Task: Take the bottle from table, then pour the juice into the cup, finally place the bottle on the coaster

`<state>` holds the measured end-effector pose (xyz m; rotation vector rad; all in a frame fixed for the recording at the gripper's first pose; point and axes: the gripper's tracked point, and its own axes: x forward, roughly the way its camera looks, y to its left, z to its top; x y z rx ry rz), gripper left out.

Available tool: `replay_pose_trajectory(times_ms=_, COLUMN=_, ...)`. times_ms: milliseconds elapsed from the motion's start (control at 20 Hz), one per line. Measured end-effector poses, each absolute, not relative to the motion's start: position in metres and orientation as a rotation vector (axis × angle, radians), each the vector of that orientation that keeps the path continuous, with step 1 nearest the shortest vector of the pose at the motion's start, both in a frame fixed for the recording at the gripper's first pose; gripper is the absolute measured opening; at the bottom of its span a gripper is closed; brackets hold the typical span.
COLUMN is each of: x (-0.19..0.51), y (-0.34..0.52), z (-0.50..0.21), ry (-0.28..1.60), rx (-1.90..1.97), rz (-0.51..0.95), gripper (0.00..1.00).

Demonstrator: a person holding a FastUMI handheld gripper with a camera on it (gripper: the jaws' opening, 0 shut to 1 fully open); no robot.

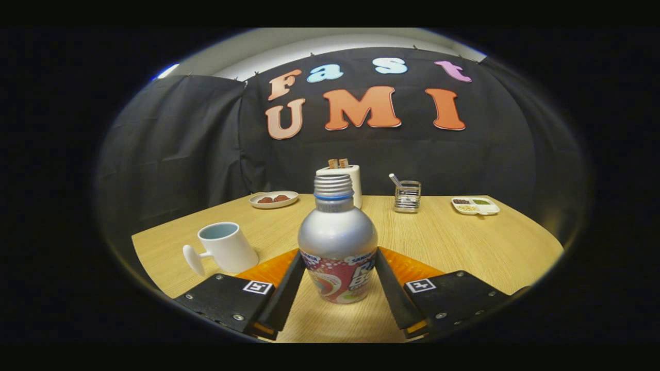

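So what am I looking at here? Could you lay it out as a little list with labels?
setting: wooden table in a booth
gripper: fingers pressed on both sides of the bottle
bottle: silver, upright, cap off, standing on the table
cup: white mug, beside the bottle, tilted in this view
coaster: orange, under the fingers
far side of table: toaster, plate, glass holder, small tray
stage: bottle gripped, nothing poured yet

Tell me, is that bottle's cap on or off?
Off. The bottle, standing upright between the gripper fingers that press its sides, shows bare screw threads at its neck, with no cap over them.
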<state>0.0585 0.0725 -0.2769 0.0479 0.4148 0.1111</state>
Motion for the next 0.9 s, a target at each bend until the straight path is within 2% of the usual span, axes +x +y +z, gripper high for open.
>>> replay_pose_trajectory(times_ms=900, x=0.079, y=0.095, z=-0.224, ry=0.317, rx=-0.619, rz=0.104, gripper=0.76)
